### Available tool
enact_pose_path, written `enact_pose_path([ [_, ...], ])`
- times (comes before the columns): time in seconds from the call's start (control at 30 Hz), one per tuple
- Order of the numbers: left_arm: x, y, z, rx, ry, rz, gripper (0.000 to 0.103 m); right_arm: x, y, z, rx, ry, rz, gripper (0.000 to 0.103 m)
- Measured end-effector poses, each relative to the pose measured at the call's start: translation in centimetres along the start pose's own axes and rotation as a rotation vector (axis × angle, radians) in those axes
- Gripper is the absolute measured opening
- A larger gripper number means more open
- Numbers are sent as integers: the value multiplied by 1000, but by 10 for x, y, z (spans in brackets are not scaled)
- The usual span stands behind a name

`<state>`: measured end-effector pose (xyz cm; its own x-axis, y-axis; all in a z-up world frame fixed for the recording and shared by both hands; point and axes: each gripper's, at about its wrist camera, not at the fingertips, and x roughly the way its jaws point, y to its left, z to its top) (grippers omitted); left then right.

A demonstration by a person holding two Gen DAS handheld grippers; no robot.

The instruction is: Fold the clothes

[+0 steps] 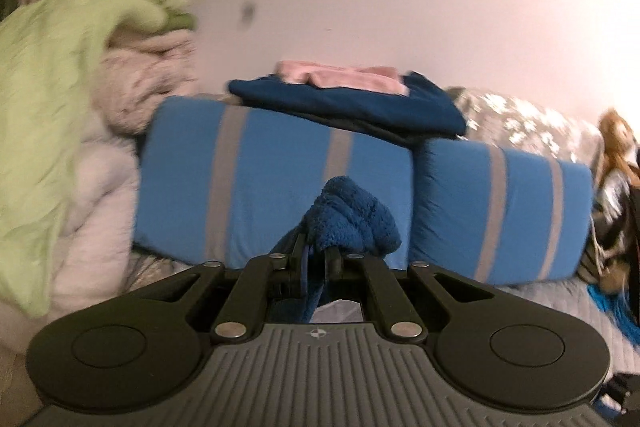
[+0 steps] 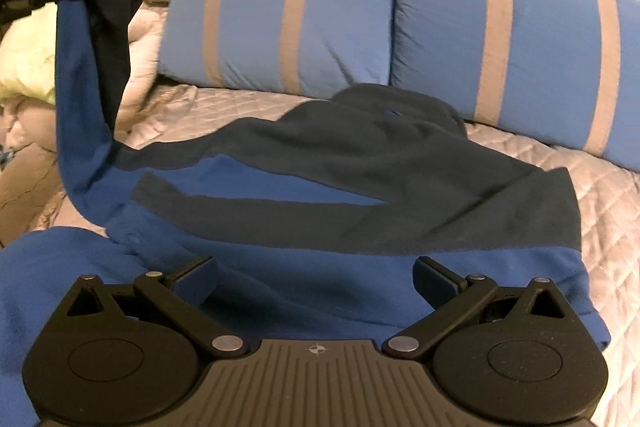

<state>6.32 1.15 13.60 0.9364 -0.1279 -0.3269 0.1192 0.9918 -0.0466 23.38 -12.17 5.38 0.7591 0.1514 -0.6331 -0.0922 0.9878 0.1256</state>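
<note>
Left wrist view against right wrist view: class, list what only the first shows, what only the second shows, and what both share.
Only the left wrist view shows the pink cloth on the folded navy pile, a brown toy, and the left claw shut on the sleeve. Only the right wrist view shows the blue fleece spread on the quilt and the open right claw. Both show the striped pillows and green blanket.
</note>
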Motion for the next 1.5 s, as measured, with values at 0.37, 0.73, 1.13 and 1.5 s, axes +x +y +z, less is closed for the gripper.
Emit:
enact_pose_path([
  [0.37, 20, -122, -3, 149, 23, -173, 8, 4, -2, 0, 8, 16, 16, 103],
  [0.73, 29, -147, -17, 129, 144, -356, 44, -4, -11, 0, 51, -2, 66, 103],
  [1.13, 24, -56, -60, 73, 255, -289, 48, -15, -3, 7, -115, 30, 99, 103],
  [1.5, 20, -1, -99, 56, 348, -208, 48, -15, -16, 4, -577, 79, 71, 89],
])
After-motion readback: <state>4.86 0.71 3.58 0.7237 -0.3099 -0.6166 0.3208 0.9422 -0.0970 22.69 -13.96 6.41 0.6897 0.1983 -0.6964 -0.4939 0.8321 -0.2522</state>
